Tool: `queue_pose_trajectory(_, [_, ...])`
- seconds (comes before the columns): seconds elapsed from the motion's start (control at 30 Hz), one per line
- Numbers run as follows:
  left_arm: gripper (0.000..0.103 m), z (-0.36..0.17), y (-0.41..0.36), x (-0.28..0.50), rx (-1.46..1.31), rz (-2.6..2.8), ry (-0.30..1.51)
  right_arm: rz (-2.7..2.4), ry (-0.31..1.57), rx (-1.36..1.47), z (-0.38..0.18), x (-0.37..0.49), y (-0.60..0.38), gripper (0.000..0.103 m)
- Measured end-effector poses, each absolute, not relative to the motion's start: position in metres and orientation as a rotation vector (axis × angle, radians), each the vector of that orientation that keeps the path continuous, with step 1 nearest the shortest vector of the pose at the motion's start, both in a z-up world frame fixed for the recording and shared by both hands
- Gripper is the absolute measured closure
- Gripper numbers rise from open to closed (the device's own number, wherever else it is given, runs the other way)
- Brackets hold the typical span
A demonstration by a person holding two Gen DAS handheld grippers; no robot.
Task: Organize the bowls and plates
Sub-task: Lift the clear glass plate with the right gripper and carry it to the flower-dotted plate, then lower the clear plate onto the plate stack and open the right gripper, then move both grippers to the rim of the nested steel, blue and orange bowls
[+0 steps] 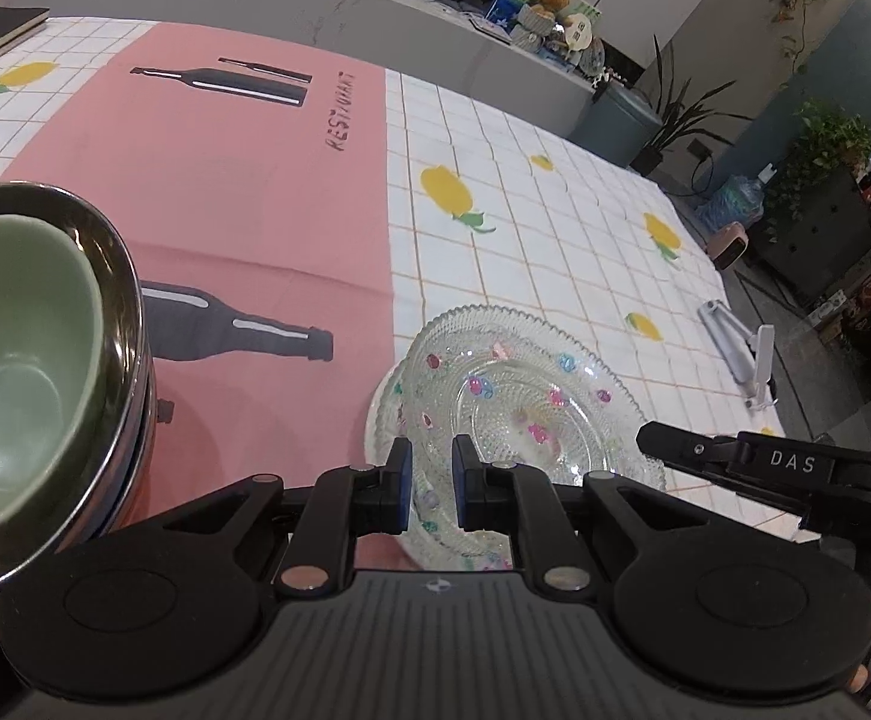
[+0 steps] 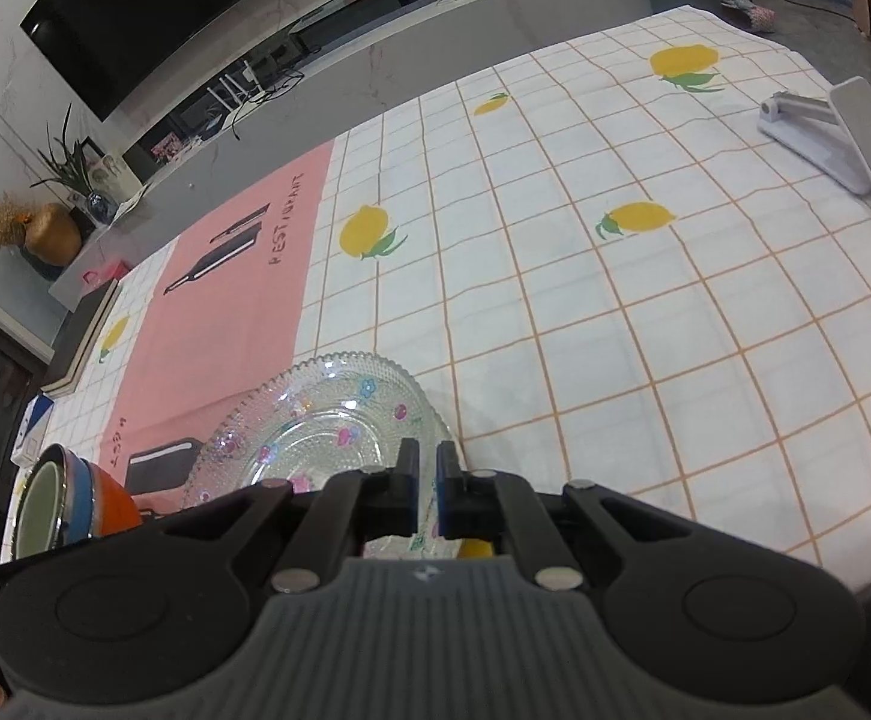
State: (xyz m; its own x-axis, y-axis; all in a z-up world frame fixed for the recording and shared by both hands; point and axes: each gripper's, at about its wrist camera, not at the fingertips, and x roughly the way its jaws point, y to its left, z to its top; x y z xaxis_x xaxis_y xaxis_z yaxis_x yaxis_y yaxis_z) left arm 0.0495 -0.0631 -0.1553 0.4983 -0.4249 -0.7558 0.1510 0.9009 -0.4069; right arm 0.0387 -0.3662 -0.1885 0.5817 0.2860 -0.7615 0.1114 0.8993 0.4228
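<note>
**Holding the glass plates at the table's near edge**

Item 1. My left gripper [image 1: 432, 483]: blue-padded fingers drawn close on either side of the near rim of the glass plates [image 1: 519, 402]. A narrow gap shows between the pads with the rim in it; I read this as a grasp.

Item 2. My right gripper [image 2: 427, 492]: fingers nearly together over the right-hand rim of the same plates [image 2: 321, 420]. Whether the rim sits between them I cannot tell.

Item 3. Glass plates: clear, beaded, with small coloured flowers. Two seem stacked, one rim showing beneath the other. They lie where the pink mat [image 1: 243, 180] meets the checked lemon tablecloth [image 1: 555, 222].

Item 4. Bowl stack: a green bowl [image 1: 15, 372] nested in a steel bowl [image 1: 117, 300], with blue and orange sides [image 2: 105, 504] below. It stands on the pink mat, left of the plates and apart from them.

Item 5. White folding stand [image 2: 843, 144], far right on the cloth, well apart from the plates.
</note>
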Motion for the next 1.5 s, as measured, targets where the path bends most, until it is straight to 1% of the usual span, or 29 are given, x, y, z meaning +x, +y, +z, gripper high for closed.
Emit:
queue_pose_trajectory(0.5, [0.089,-0.161,-0.076,0.047,-0.199,-0.326,1.013,0.102,0.964,0.380,-0.195,0.039,-0.358,0.100])
queue_pose_trajectory(1.0, [0.089,-0.162,-0.074,0.048,-0.200,-0.320,1.021,0.094,0.974,0.288,-0.197,0.038,-0.349,0.100])
queue_pose_trajectory(1.2, [0.087,-0.155,-0.074,0.045,-0.186,-0.295,0.977,0.083,0.941,0.349,-0.194,0.034,-0.357,0.094])
queue_pose_trajectory(1.23, [0.086,-0.153,-0.074,0.044,-0.186,-0.294,0.965,0.078,0.932,0.357,-0.193,0.033,-0.358,0.088])
queue_pose_trajectory(1.27, [0.082,-0.150,-0.073,0.043,-0.187,-0.292,0.951,0.075,0.920,0.359,-0.192,0.031,-0.358,0.077])
queue_pose_trajectory(1.3, [0.079,-0.146,-0.073,0.041,-0.187,-0.293,0.935,0.073,0.904,0.353,-0.190,0.030,-0.357,0.075])
queue_pose_trajectory(1.4, [0.077,-0.133,-0.077,0.035,-0.155,-0.311,0.889,0.078,0.869,0.312,-0.184,0.026,-0.350,0.074])
queue_pose_trajectory(1.47, [0.076,-0.121,-0.079,0.031,-0.125,-0.344,0.875,0.074,0.868,0.279,-0.178,0.023,-0.344,0.070])
queue_pose_trajectory(1.5, [0.073,-0.114,-0.079,0.029,-0.111,-0.363,0.870,0.074,0.869,0.266,-0.175,0.022,-0.341,0.068])
